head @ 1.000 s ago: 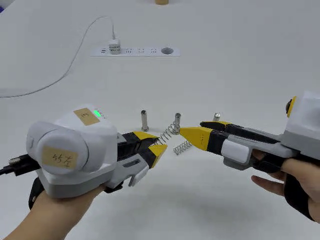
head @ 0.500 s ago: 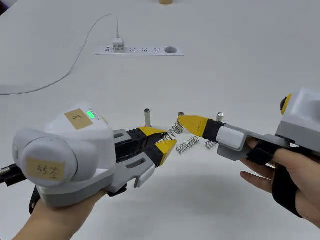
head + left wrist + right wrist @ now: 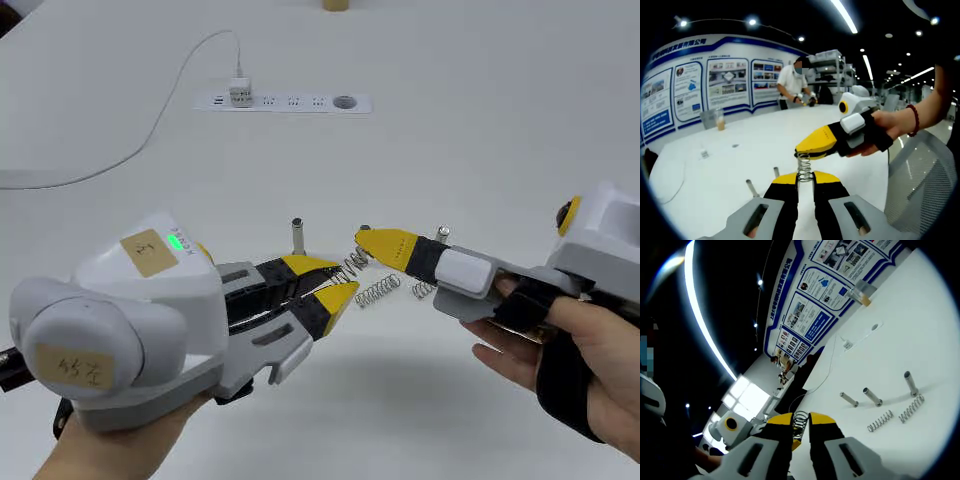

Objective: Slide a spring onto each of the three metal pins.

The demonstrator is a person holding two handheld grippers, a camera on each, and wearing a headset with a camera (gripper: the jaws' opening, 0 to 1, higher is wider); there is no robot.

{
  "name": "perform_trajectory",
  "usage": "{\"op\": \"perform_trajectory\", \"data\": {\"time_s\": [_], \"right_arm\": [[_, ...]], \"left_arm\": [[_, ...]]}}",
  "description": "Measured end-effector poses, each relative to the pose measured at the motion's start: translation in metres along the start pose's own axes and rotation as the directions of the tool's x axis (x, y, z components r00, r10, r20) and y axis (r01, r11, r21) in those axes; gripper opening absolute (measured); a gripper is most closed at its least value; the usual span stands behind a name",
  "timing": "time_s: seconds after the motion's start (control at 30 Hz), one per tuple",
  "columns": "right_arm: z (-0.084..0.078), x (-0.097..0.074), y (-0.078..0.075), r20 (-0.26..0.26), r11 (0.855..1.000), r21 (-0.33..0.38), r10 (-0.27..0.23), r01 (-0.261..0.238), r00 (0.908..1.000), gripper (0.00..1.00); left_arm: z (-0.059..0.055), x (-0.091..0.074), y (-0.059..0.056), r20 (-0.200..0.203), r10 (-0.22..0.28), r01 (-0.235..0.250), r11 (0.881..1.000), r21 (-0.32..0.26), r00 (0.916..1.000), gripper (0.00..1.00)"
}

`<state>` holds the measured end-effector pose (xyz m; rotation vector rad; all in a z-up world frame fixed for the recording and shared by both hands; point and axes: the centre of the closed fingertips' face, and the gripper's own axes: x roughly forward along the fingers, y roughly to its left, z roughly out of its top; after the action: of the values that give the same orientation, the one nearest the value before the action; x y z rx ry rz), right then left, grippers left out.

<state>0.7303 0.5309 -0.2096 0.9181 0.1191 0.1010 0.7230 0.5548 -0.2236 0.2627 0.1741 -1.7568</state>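
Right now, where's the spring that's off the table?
Head view, centre: the spring is held off the table between the fingers of the left gripper and right gripper, right of the leftmost metal pin, by a loose spring.

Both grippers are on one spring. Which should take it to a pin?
Probably right. In the head view the right gripper pinches the spring at the end nearest the middle pin; the left gripper holds the end further from it.

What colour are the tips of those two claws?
Bright yellow over black, clearest in the head view, where left claw and right claw pinch one spring.
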Motion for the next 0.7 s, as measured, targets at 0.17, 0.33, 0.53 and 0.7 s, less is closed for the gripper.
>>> {"op": "perform_trajectory", "data": {"time_s": [0.17, 0.33, 0.53, 0.7], "right_arm": [[-0.001, 0.000, 0.004, -0.002, 0.999, -0.023, 0.025, -0.025, 0.9997, 0.12], [-0.003, 0.001, 0.006, -0.013, 0.998, -0.055, 0.034, -0.035, 0.9993, 0.11], [-0.006, 0.003, 0.007, -0.035, 0.992, -0.127, 0.018, -0.022, 0.9992, 0.11], [-0.010, 0.005, 0.008, -0.064, 0.977, -0.211, -0.004, -0.009, 0.9979, 0.11]], "left_arm": [[0.000, 0.000, -0.001, -0.010, -0.005, 0.005, 1.000, 0.022, 0.9999, 0.10], [-0.004, 0.000, 0.000, -0.031, 0.002, -0.001, 0.999, 0.033, 0.9995, 0.10], [-0.008, 0.001, 0.002, -0.050, 0.009, -0.008, 1.000, 0.017, 0.9987, 0.11], [-0.013, 0.002, 0.003, -0.072, 0.012, -0.012, 1.000, 0.003, 0.9973, 0.14]]}}
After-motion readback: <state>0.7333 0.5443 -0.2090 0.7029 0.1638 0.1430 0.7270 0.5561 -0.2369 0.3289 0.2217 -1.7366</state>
